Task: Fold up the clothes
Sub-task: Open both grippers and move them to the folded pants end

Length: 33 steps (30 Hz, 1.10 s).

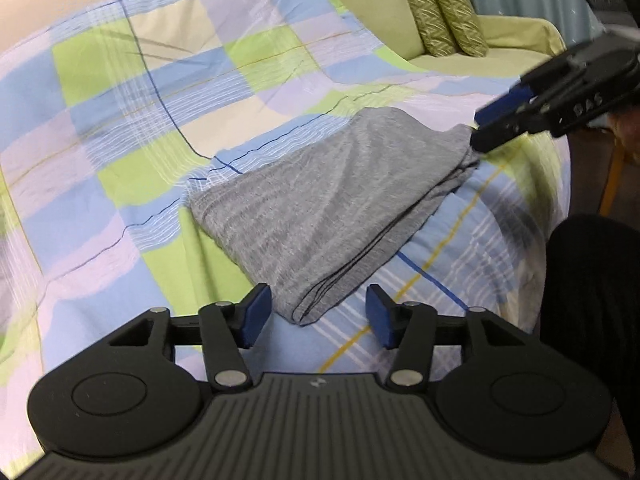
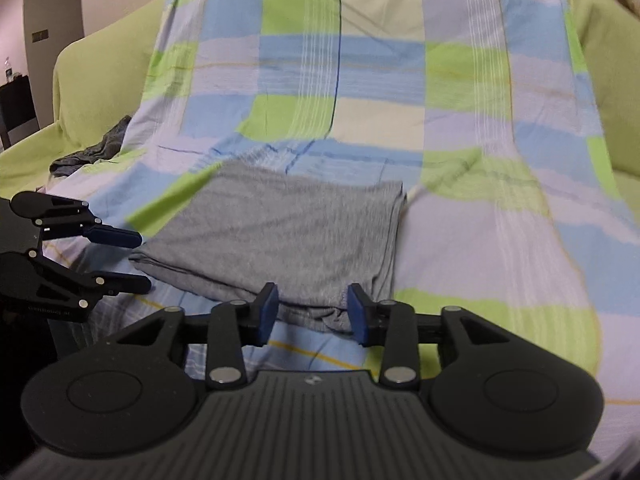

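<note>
A grey garment, folded into a thick rectangle, lies on a checked sheet; it also shows in the right wrist view. My left gripper is open just short of the garment's near corner, jaws wide either side of it. It appears from the side in the right wrist view, open beside the garment's left edge. My right gripper is open, its pads either side of the garment's near edge. In the left wrist view it sits at the garment's far right corner.
The sheet covers a light green sofa. Two patterned green cushions stand at its far end. A second dark grey garment lies crumpled on the sofa to the left. A person's dark leg is at the right.
</note>
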Motion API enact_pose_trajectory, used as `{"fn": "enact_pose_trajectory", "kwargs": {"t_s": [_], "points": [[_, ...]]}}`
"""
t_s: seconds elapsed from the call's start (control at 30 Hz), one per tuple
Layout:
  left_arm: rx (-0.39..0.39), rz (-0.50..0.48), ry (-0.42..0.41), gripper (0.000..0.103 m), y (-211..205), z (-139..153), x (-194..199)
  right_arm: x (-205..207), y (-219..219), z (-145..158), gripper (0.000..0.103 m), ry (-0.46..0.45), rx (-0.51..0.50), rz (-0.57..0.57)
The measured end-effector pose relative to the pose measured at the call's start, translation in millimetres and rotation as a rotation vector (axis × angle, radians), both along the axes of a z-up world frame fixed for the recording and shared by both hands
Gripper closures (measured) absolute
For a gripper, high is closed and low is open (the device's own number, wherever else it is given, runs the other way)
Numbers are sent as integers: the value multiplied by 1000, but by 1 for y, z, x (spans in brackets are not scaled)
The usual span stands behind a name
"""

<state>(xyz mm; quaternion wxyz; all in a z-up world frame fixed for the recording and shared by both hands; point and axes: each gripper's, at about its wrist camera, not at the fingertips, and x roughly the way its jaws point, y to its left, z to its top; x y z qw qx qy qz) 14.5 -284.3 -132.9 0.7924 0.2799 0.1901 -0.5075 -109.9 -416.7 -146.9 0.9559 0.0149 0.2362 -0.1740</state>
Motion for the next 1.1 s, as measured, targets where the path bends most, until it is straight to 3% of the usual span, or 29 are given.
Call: {"fn": "enact_pose_trajectory", "kwargs": {"t_s": [0.3,0.53,0.6,0.63,0.73,0.93,1.1], "points": [[16,-4,-5,44,-1,-1,-3,-14,12,-3,55,19,-1,-12],[17,-11,-22,40,-1,-2,-5,-14,14,-1,42,36,-31,-15],[20,-13,-32,34,-1,-3,-6,-14,14,-1,31,39,-42,-21],[20,-15,-44,29,-1,-3,-7,-15,15,-1,20,40,-59,-27],[15,-42,-113,17,-1,-3,-12,-13,20,-2,7,72,-152,-40],[61,-110,-244,10,-9,-6,-18,-4,26,-9,1,154,-346,-1],[138,-186,-382,10,-23,-13,-21,4,31,-17,1,231,-510,59]]}}
